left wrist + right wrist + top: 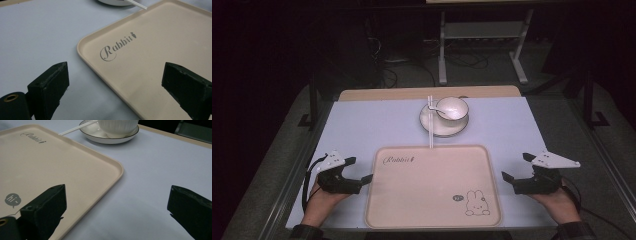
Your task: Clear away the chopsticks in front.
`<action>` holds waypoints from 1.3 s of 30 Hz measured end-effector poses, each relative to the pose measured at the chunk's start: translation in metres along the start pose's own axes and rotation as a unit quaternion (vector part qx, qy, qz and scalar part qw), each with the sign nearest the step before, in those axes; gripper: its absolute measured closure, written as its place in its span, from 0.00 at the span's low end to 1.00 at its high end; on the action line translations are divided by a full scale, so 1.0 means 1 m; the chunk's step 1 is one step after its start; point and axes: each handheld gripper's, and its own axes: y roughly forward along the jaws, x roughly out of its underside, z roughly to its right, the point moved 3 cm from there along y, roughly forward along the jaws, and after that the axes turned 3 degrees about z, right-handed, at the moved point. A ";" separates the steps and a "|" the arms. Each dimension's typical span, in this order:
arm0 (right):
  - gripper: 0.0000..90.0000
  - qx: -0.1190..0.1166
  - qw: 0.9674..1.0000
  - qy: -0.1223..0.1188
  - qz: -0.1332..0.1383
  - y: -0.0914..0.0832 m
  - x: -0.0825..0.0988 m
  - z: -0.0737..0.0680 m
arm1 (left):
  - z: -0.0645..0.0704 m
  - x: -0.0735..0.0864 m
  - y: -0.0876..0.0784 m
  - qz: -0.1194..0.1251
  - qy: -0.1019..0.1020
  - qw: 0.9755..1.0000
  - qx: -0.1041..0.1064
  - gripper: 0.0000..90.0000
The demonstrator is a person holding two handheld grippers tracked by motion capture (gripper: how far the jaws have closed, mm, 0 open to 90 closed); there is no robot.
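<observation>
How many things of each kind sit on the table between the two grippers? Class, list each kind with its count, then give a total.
Tray: 1
Plate: 1
Bowl: 1
Spoon: 1
Chopsticks: 1 pair
Total: 5

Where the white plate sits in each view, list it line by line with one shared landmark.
High view: the white plate lies top centre, beyond the tray.
Left gripper view: a sliver of its rim at the top edge.
Right gripper view: top centre, under the bowl.
Shared landmark: the tray's "Rabbit" lettering.
</observation>
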 end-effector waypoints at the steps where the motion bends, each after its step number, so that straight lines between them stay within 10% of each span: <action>1: 0.02 0.000 1.000 -0.001 0.000 0.000 0.000 0.000 | 0.000 0.000 0.001 -0.002 0.001 1.000 -0.001 0.08; 39: 0.02 0.005 1.000 -0.005 -0.002 -0.001 -0.004 0.001 | 0.003 -0.062 0.057 -0.040 0.004 0.999 0.005 0.08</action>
